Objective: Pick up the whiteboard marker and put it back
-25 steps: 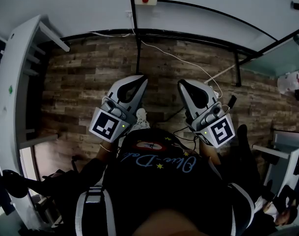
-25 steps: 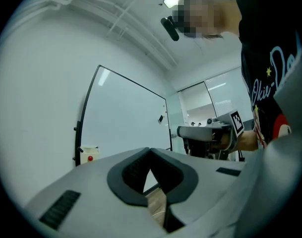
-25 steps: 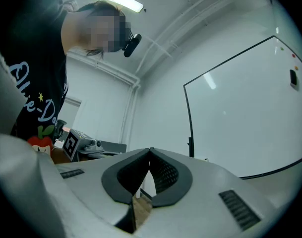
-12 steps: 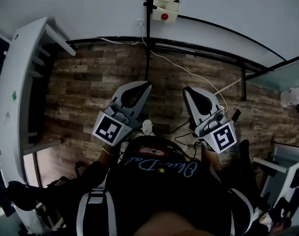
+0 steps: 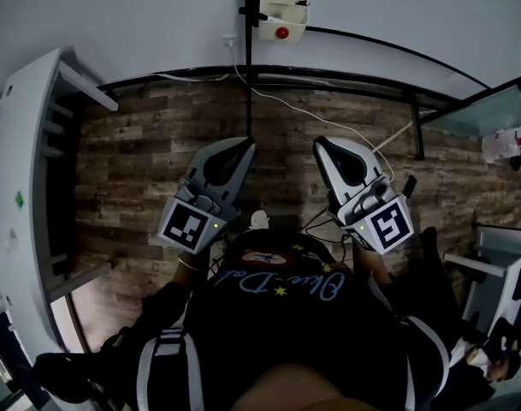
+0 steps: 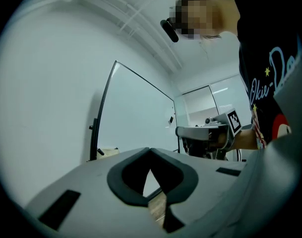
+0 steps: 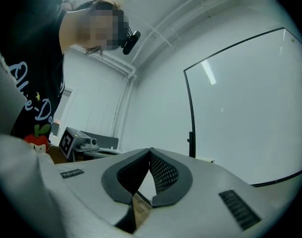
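No whiteboard marker shows in any view. My left gripper (image 5: 245, 142) and right gripper (image 5: 318, 142) are held side by side in front of the person's body, over the wooden floor (image 5: 140, 169). Both are shut, tips touching, with nothing between them. In the left gripper view the jaws meet at the left gripper (image 6: 150, 150), and the right gripper (image 6: 206, 131) shows beyond. In the right gripper view the right gripper (image 7: 150, 150) is shut too, with the left gripper (image 7: 79, 143) off to the side. A black-framed whiteboard (image 7: 250, 108) stands ahead; the whiteboard (image 6: 136, 118) also fills the left gripper view.
A white shelf unit (image 5: 29, 169) stands at the left. A black pole carries a white box with a red button (image 5: 280, 17) near the wall. A white cable (image 5: 328, 114) runs across the floor. More furniture (image 5: 500, 272) stands at the right.
The head view has shifted a little; both grippers stay shut and side by side, sitting slightly further left in the picture than half a second ago.
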Motion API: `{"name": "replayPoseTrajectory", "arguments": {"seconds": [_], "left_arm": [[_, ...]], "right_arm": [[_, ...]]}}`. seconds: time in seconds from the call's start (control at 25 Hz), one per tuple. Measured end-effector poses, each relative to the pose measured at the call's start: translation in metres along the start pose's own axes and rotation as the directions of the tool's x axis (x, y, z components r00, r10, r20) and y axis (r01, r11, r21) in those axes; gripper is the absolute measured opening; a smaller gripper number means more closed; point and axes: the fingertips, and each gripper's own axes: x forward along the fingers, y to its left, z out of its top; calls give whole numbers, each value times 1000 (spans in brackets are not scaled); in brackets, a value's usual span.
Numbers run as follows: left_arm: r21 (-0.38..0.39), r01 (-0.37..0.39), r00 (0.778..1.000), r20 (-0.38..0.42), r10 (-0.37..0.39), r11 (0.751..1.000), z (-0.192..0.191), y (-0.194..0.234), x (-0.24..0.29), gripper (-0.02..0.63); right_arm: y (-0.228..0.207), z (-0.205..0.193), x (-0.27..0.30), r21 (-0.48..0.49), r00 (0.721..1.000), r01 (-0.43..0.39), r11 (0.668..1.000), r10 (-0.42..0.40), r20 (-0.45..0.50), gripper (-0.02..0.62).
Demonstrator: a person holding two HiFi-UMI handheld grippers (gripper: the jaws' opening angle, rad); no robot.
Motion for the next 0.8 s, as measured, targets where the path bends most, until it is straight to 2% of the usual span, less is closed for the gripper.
{"name": "replayPoseTrajectory", "arguments": {"seconds": [0.52,0.8], "left_arm": [[-8,38,999,16,-38,999,1,11,0,0],[-6,-12,1000,21,12,1000,0,25,-1,0]], "right_arm": [[1,2,17,-36,999,31,999,-32,-22,37],[-4,-2,34,-44,1000,-9,999,9,-5,37]]}}
